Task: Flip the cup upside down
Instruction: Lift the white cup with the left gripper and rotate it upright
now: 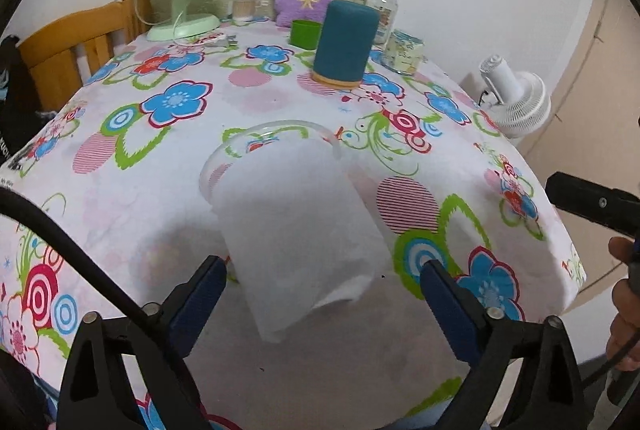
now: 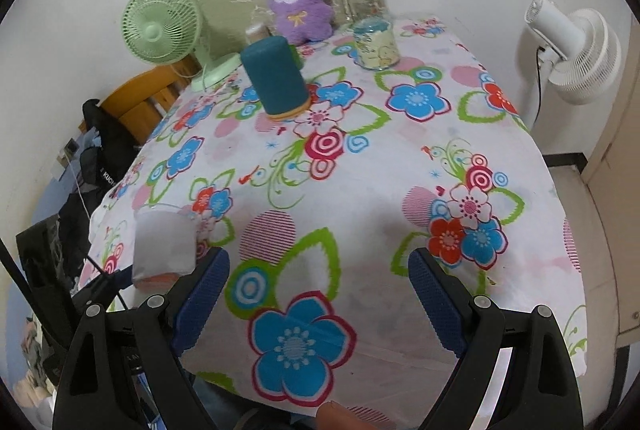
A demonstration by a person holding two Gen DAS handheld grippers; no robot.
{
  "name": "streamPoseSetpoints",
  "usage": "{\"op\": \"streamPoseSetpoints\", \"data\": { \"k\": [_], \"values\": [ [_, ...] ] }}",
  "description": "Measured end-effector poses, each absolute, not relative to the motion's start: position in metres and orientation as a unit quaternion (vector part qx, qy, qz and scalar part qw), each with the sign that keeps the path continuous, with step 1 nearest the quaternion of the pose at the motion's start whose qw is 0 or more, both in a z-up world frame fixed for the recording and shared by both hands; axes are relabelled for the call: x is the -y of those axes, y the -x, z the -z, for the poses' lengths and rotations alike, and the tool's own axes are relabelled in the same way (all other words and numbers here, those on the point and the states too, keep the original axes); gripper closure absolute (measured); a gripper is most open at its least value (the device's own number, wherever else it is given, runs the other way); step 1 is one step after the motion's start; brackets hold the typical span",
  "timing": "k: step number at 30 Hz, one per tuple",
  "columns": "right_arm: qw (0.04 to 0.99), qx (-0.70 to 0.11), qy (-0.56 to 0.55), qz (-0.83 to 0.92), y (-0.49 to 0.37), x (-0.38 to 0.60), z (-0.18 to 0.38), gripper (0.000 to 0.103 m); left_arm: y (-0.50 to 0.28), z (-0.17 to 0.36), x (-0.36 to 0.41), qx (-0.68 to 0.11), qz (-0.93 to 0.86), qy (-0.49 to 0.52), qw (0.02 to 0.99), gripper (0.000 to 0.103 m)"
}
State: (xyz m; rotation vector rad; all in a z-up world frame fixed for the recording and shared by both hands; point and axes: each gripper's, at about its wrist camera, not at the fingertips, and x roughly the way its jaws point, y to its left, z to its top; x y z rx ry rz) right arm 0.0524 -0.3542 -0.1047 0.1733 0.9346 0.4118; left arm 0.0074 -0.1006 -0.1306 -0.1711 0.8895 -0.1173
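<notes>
The left gripper (image 1: 322, 282) is standing with its jaws spread wide, and the cup (image 1: 292, 226) is sitting between the two blue pads, closer to the left pad (image 1: 200, 294) than to the right pad (image 1: 448, 306); neither pad is clearly touching the wall, so the cup is reading as not gripped. The cup is a frosted translucent plastic one, and its clear rim is pointing up and away from the gripper while the closed base is lying nearest the fingers, so it is looking tilted with the mouth still uppermost. From the right wrist view the same cup (image 2: 164, 242) is appearing far off to the left of the right gripper (image 2: 318, 294), just beyond its left finger, with part of the left tool showing dark below it. The right gripper is also hanging wide open over the flowered tablecloth (image 2: 360, 170), with nothing between its pads. Whether the cup base is resting on the cloth or is lifted slightly cannot be told from either view. Ahead of both grippers, well apart from the cup, a teal cylinder (image 1: 346, 44) is standing upright. Judgement on progress: the flip is not yet done, since the mouth is facing up. Remaining, as I read it: closing the left jaws on the wall, lifting, rotating to mouth-down, setting it on the cloth, letting go.
</notes>
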Motion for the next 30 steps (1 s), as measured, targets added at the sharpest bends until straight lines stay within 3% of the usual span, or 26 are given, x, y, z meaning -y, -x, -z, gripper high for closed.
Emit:
{"op": "streamPoseSetpoints", "data": {
  "k": [3, 7, 18, 30],
  "values": [
    [0.867, -0.450, -0.088, -0.195, -0.055, 0.357, 0.108, 0.011, -0.006, 0.132, 0.100, -0.430, 0.050, 0.086, 0.898, 0.015],
    [0.864, -0.454, -0.097, -0.195, -0.058, 0.358, 0.110, 0.011, -0.007, 0.135, 0.099, -0.434, 0.052, 0.087, 0.895, 0.033],
    [0.863, -0.455, -0.093, -0.200, -0.057, 0.353, 0.111, 0.011, -0.007, 0.120, 0.088, -0.440, 0.075, 0.104, 0.889, 0.036],
    [0.858, -0.452, -0.075, -0.230, -0.049, 0.332, 0.109, 0.011, -0.022, 0.064, 0.063, -0.469, 0.097, 0.033, 0.877, 0.036]
  ]
}}
